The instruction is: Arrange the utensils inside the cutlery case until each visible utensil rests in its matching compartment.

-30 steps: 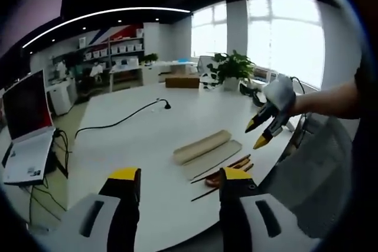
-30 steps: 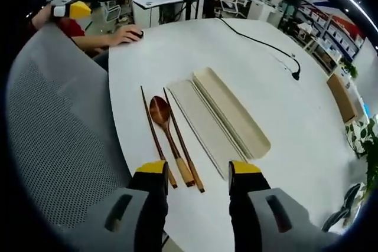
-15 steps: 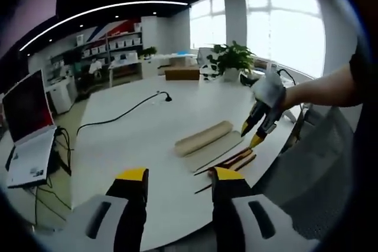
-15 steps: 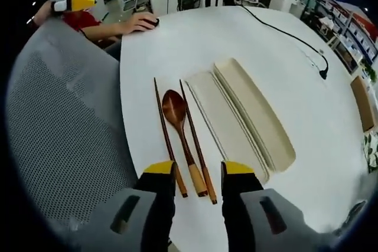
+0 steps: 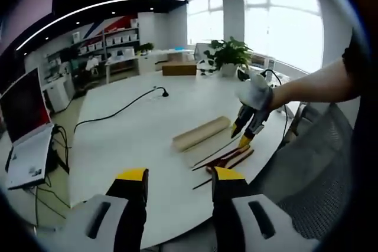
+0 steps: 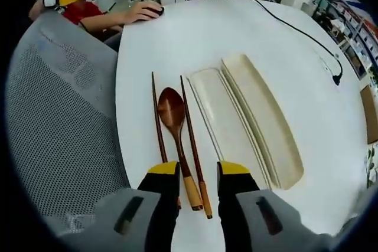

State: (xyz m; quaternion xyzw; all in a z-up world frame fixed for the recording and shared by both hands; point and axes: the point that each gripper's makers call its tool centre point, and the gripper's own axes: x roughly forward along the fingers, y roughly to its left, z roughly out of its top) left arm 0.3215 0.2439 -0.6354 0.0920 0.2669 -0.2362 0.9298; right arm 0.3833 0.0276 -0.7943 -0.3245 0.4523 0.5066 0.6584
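Now, reading your right gripper view left to right: a grey mesh chair back, then on the white table one chopstick, the wooden spoon and a second chopstick, side by side, then the open cutlery case beside them. Your right gripper hangs spread over the handle ends, holding nothing. Your left gripper is spread too, well back from the utensils.

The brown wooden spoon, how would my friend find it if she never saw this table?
Start at the round white table, then find the open cream cutlery case. Beside it lie three wooden pieces in a row: the brown wooden spoon is the middle one, between two thin dark chopsticks, and it alone has a wide oval bowl.
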